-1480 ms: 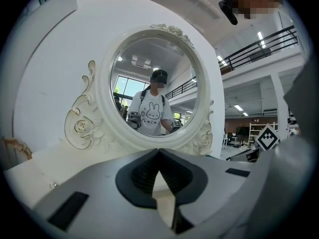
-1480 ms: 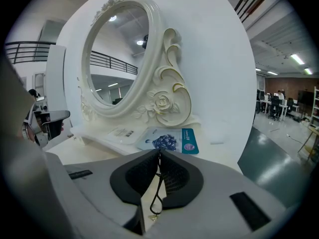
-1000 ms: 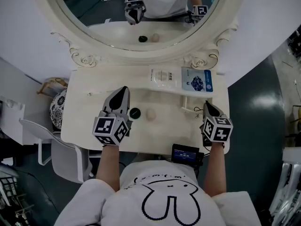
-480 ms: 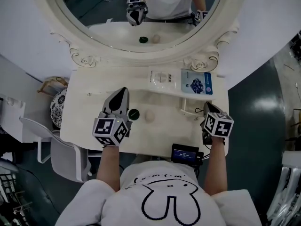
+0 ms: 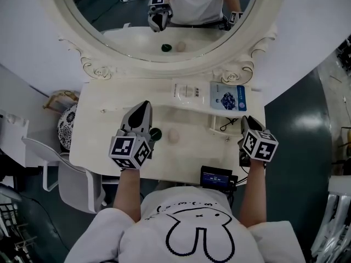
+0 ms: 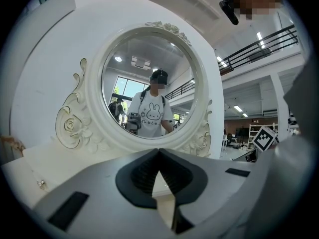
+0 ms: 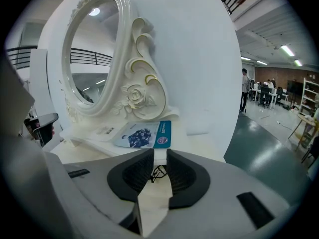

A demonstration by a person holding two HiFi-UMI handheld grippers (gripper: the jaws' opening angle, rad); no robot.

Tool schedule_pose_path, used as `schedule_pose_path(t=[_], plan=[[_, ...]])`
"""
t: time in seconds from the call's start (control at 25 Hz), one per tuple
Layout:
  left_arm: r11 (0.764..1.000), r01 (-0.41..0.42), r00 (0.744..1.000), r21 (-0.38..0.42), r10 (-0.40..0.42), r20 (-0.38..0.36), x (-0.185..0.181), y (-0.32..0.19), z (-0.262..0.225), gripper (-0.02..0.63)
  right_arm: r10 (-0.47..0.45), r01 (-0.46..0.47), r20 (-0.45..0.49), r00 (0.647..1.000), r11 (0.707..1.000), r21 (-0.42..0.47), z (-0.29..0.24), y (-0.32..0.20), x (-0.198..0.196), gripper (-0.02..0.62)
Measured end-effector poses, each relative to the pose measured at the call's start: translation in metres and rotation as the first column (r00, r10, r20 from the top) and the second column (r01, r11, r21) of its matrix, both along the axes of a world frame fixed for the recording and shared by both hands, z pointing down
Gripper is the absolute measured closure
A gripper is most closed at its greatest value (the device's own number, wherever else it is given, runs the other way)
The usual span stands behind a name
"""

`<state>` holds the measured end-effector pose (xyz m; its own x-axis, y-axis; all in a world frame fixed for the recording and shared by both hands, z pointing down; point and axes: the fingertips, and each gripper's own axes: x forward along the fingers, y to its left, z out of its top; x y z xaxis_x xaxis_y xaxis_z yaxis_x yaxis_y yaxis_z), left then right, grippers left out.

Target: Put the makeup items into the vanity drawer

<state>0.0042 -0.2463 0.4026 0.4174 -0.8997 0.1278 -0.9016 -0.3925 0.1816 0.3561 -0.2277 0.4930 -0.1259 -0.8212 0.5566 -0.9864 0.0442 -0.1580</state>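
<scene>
On the cream vanity top [image 5: 104,147] lie a small black round item [image 5: 156,133] and a beige round one [image 5: 174,136]. My left gripper [image 5: 145,106] rests just left of the black one, shut and empty; in its own view the left gripper [image 6: 158,151] faces the oval mirror. My right gripper [image 5: 245,120] hovers near the right edge. Its jaws have just been opening, and nothing sits between them. A small black wiry thing [image 5: 225,125] lies just ahead of the right gripper [image 7: 159,151], seen past the tips as a black loop [image 7: 158,172].
A white packet [image 5: 188,91] and a blue packet [image 5: 229,96] lie on the raised shelf under the mirror [image 5: 164,15]. A black device [image 5: 215,177] sits at the front edge. A patterned pot [image 5: 66,126] and a white chair [image 5: 55,169] stand left of the vanity.
My right gripper has drawn back to the right, away from the black wiry thing, and its jaws stand wider. The left gripper has not moved.
</scene>
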Motion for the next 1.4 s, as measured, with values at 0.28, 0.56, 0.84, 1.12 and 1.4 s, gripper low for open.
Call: schedule_pose_path(t=[0.28,0.56,0.84,1.12,1.4], plan=[[0.999,-0.032,0.999,0.014,0.032,-0.01,-0.006,0.0,-0.005,0.601,0.012,-0.011,-0.019,1.0,0.999,0.049,-0.02,0.006,-0.014,0.54],[0.998,-0.058,0.998,0.029,0.057,0.002,-0.039,0.003,-0.01,0.601,0.037,-0.034,-0.033,0.999,0.996,0.088,-0.032,0.015,-0.047,0.539],[0.997,-0.059,0.998,0.051,0.059,0.002,-0.083,0.007,-0.015,0.601,0.039,-0.034,-0.042,0.998,0.993,0.111,-0.038,0.018,-0.093,0.54],[0.998,-0.02,1.0,0.055,0.021,-0.009,-0.118,0.017,-0.013,0.601,-0.018,0.023,-0.048,0.999,0.993,0.112,-0.038,0.019,-0.134,0.54],[0.999,0.022,1.0,0.039,-0.021,-0.007,-0.139,0.036,-0.003,0.601,-0.104,0.108,-0.046,0.994,0.989,0.105,-0.031,0.018,-0.169,0.539]])
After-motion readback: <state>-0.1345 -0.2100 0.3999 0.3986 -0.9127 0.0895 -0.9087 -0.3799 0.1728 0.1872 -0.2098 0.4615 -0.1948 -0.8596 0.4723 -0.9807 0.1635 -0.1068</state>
